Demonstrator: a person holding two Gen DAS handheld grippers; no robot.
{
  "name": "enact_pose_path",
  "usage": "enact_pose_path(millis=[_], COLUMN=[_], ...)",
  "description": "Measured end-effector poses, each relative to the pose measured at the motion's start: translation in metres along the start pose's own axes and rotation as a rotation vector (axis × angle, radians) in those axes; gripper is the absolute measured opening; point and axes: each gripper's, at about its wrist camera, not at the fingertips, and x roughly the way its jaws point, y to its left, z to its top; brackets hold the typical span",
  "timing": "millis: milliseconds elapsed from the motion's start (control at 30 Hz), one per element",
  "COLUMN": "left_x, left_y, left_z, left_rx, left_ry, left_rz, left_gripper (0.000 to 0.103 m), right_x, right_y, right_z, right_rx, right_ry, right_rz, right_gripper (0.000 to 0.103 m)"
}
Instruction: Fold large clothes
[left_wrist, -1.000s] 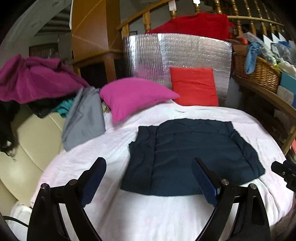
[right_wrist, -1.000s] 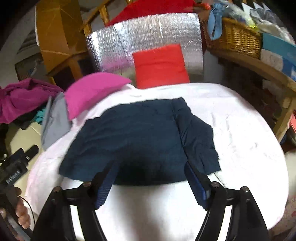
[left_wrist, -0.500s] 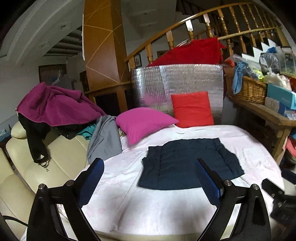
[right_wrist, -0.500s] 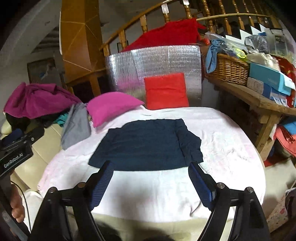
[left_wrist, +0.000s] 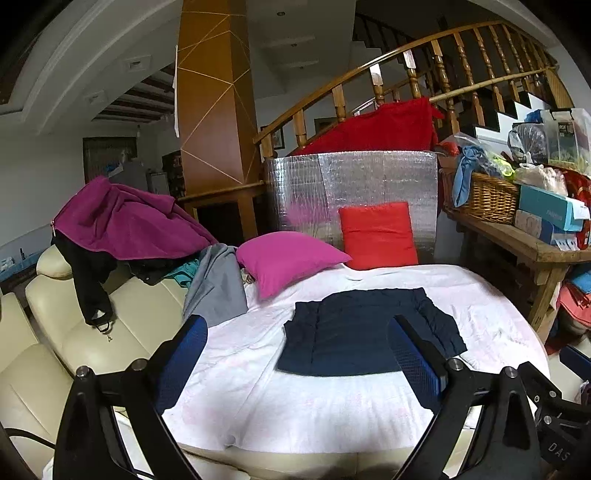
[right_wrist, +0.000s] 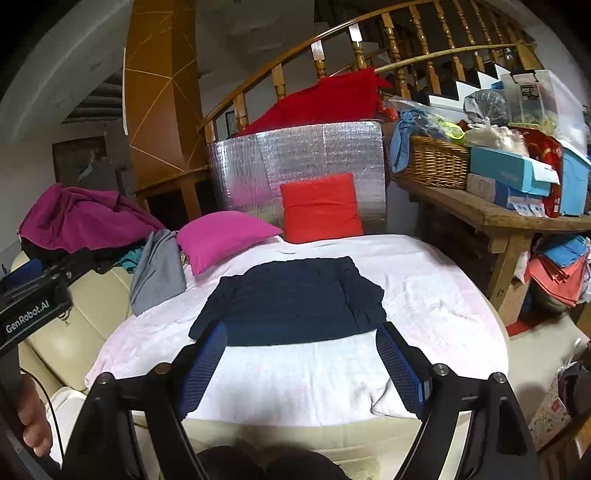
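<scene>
Navy folded garment (left_wrist: 365, 332) flat on white sheet (left_wrist: 295, 398), long axis left–right, both claws open.

The dark navy garment (right_wrist: 291, 299) is showing as matt, slightly crinkled cloth, lying on a white sheet (right_wrist: 424, 295) that is looking soft and faintly rumpled. Behind, a silver panel (right_wrist: 314, 155) is gleaming like quilted foil, the basket (right_wrist: 436, 162) is looking woven wicker, and the cream sofa (left_wrist: 96, 332) is shining like smooth leather
</scene>
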Motion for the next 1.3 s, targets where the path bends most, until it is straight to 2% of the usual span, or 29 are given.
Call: enact_pose_path(millis=[300,867,1300], left_x=[-0.011,-0.007,0.011], left_y=[0.012,0.022,0.021], left_z=[0.001,0.001,0.012], left_rx=[-0.012,-0.025,-0.026], left_ry=[-0.028,-0.032,-0.019], left_rz=[0.012,0.031,0.042], left_gripper=[0.098,0.098,0.098], right_x=[-0.011,0.001,0.023], right_y=[0.009,0.019,0.020], right_z=[0.003,0.011,0.031], right_rx=[0.000,-0.009,-0.017], right_ry=[-0.029,-0.029,-0.022], right_rz=[-0.009,-0.023,-0.021], right_gripper=[0.086,0.086,0.086])
